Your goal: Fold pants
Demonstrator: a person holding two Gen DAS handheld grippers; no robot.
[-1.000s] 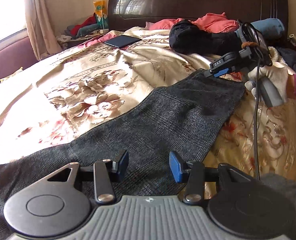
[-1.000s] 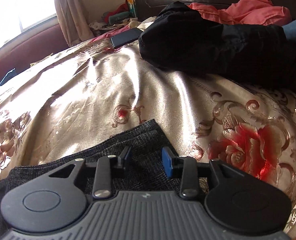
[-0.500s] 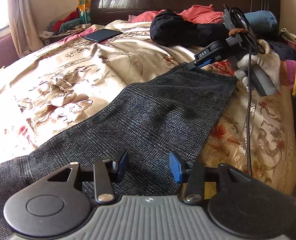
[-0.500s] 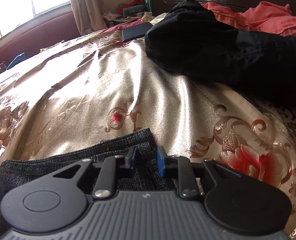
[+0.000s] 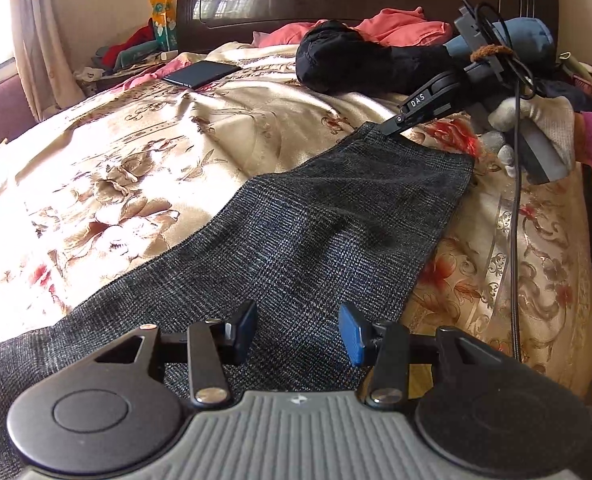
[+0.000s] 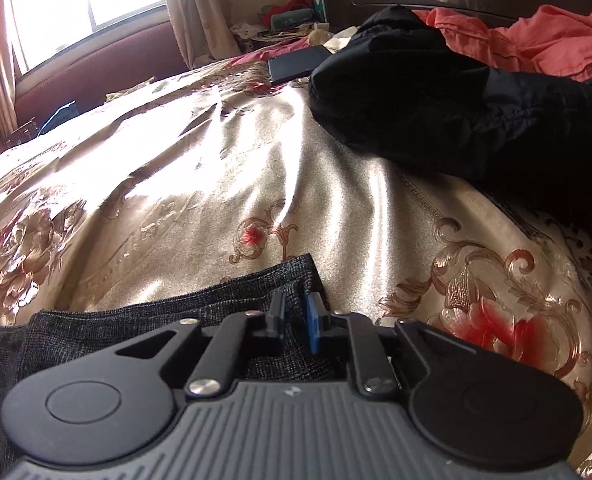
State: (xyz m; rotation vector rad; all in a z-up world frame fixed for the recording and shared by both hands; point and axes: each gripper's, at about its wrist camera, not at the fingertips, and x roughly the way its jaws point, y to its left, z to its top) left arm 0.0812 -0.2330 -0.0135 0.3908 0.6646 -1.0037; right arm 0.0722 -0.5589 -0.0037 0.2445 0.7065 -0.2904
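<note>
Sunlit floral bedspread (image 5: 144, 152) covers the bed; grey checked pants (image 5: 316, 240) lie flat across it, running from the near edge toward the far side; the left claw (image 5: 296, 330) hovers over the near part, fingers wide apart, holding nothing; the right claw (image 6: 296, 316) pinches the far corner of the pants; a black garment (image 6: 436, 112) and a dark phone (image 5: 200, 74) lie beyond.
</note>
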